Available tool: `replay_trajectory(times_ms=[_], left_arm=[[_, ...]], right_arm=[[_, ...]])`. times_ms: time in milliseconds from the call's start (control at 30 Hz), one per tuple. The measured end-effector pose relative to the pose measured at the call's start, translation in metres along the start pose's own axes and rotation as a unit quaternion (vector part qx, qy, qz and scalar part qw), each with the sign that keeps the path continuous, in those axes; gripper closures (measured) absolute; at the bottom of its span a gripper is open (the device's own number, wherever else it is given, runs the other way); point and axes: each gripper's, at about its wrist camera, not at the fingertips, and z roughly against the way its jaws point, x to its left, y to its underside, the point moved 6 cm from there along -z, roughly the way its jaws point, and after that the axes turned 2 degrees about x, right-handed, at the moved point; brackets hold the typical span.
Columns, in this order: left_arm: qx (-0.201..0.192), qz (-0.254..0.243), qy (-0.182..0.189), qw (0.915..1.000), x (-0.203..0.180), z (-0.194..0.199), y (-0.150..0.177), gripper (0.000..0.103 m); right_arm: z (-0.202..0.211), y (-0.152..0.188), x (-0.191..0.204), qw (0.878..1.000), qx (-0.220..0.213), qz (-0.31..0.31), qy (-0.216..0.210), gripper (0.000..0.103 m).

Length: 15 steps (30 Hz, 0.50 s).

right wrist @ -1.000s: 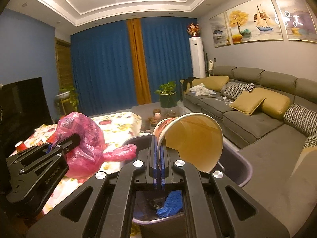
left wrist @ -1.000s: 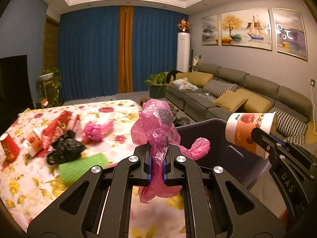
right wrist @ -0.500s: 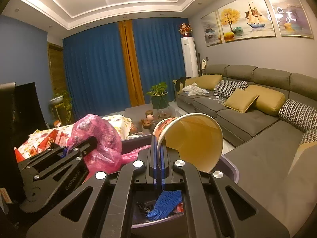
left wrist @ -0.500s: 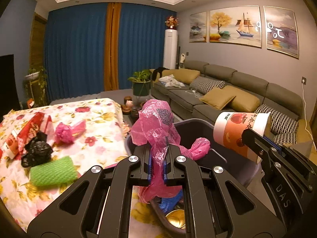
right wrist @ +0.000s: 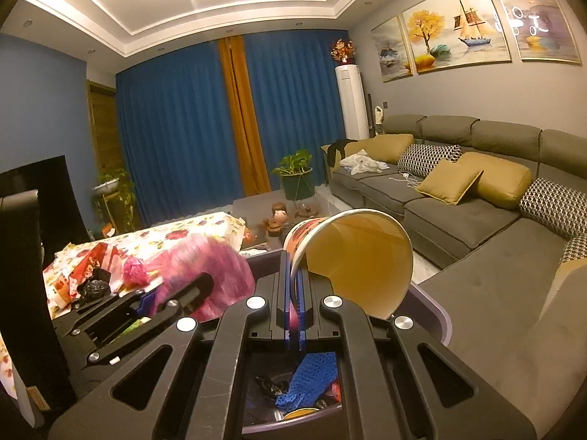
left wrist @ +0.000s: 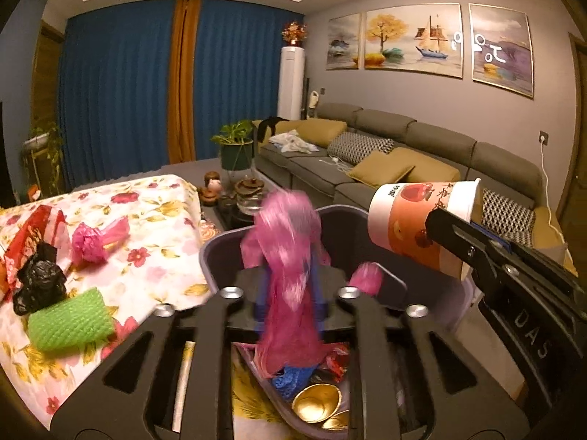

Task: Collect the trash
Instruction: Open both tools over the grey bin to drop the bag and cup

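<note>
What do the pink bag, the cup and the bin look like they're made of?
Pink bag: thin glossy plastic film, crumpled and slightly see-through.
Cup: likely paper, with a printed matte outside, plain tan inside and a rolled rim.
Bin: probably moulded plastic, smooth grey-purple with a rounded rim.

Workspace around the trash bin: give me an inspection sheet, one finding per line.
Surface: floral tablecloth on the table, bin at its near edge.
Job's things: pink plastic bag, motion-blurred, over the purple trash bin; paper cup tilted on its side above the bin.
Clutter: green mesh sleeve, black bag, small pink bag, red wrapper on the cloth.
Grippers: left gripper jaws opening, bag between them; right gripper shut on the cup's rim.
Cables: white cord from the wall socket.
Surroundings: grey sofa, blue curtains, potted plant.
</note>
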Motion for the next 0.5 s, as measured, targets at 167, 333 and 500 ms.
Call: replay_trajectory(times_ms=[167,333,500], left_arm=[[-0.021,0.011,-0.008,0.9997,0.013,0.014,-0.002,0.038],[-0.031,0.05,-0.049,0.997,0.045,0.034,-0.005,0.028],[-0.042,0.061,-0.098,0.9925,0.074,0.056,0.0,0.023]], right_arm=[[0.0,0.0,0.001,1.0,0.001,-0.002,-0.006,0.099],[-0.01,0.003,0.009,1.0,0.015,0.002,-0.021,0.099],[-0.019,0.007,0.018,0.999,0.028,0.001,-0.031,0.091]])
